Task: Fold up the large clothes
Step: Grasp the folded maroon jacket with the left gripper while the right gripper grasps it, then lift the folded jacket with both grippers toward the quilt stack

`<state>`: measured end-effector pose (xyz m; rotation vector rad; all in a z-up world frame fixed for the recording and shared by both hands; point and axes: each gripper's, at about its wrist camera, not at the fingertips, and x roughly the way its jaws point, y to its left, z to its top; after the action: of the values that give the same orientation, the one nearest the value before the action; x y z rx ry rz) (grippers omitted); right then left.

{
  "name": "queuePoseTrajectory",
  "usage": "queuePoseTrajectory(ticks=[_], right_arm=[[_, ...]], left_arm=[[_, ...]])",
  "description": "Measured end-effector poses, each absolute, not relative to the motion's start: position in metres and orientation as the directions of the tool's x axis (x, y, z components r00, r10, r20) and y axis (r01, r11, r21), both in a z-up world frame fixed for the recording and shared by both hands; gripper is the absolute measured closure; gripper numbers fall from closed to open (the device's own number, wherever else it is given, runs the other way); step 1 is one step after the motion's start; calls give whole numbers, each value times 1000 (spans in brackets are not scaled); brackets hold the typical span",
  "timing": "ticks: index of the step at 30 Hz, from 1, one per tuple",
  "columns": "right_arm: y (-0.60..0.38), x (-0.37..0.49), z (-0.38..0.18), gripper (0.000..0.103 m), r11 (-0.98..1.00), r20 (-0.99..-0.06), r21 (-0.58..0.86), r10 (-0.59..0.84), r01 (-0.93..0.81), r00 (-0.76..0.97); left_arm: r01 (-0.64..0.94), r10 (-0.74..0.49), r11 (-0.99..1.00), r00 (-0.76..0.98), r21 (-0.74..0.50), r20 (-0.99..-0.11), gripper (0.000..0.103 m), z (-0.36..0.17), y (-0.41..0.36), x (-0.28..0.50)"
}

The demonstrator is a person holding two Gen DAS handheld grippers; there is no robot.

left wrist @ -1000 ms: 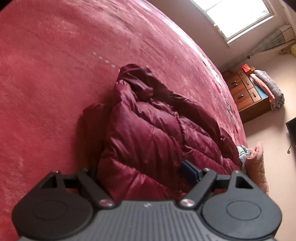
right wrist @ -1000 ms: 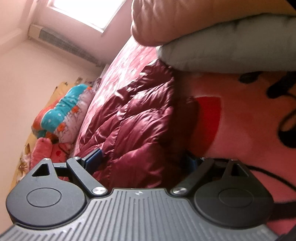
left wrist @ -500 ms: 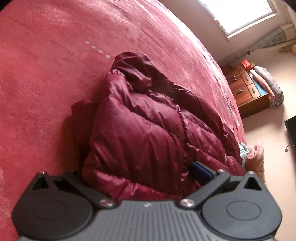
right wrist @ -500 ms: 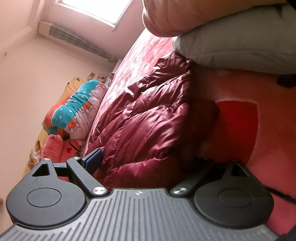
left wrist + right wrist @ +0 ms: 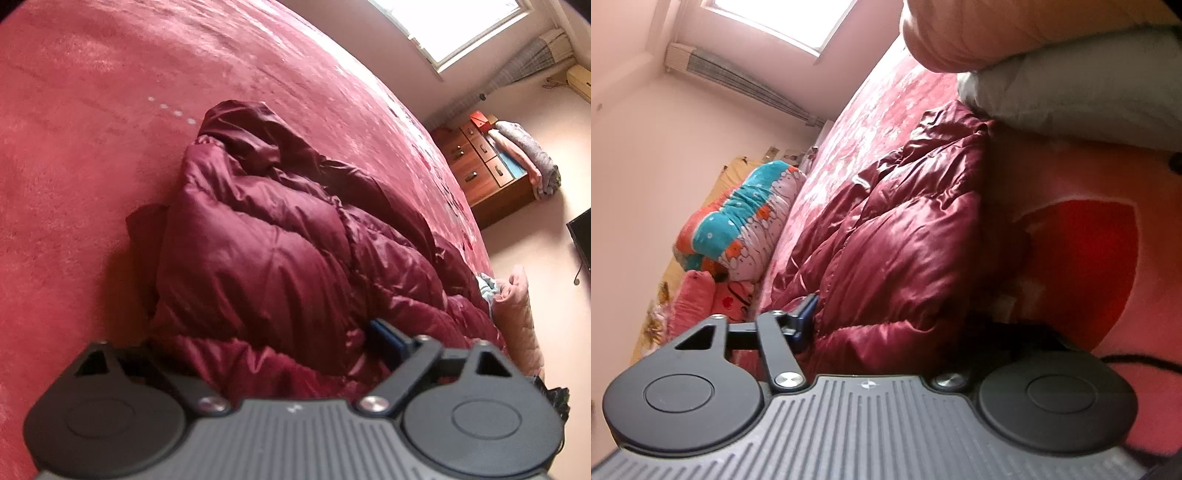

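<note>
A dark maroon puffer jacket (image 5: 280,243) lies bunched on the red bedspread (image 5: 92,110). My left gripper (image 5: 266,350) stands around its near edge, jaws spread wide; one blue fingertip (image 5: 386,341) shows at the right, the other is hidden under the fabric. In the right wrist view the jacket (image 5: 897,251) fills the middle. My right gripper (image 5: 897,325) also has its jaws wide around the jacket's edge; a blue fingertip (image 5: 807,321) shows at the left, the right one is hidden in shadow.
A wooden chest of drawers (image 5: 484,166) with folded bedding stands past the bed's far corner. A rolled teal, orange and white quilt (image 5: 742,225) and pink pillows (image 5: 698,302) lie at the bed's head. A grey and pink sleeve (image 5: 1071,88) crosses above the right gripper.
Both grippers have pushed in closer to the jacket. The right gripper's jaws have spread wider. The jacket's near edge now bulges further between the fingers.
</note>
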<state>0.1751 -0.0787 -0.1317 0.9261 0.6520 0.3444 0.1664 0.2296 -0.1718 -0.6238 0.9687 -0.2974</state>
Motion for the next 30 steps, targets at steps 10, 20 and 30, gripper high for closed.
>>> queuePoseTrajectory(ticks=[10, 20, 30], right_arm=[[-43, 145, -78, 61, 760, -427, 649, 388, -21, 817], [-26, 101, -21, 70, 876, -354, 480, 250, -55, 901], [-80, 52, 51, 71, 904, -147, 427, 93, -22, 985]], left_arm=[[-27, -474, 784, 619, -620, -626, 78, -143, 225, 149], [162, -536, 784, 664, -600, -521, 85, -57, 186, 150], [374, -631, 747, 660, -550, -408, 85, 32, 105, 173]])
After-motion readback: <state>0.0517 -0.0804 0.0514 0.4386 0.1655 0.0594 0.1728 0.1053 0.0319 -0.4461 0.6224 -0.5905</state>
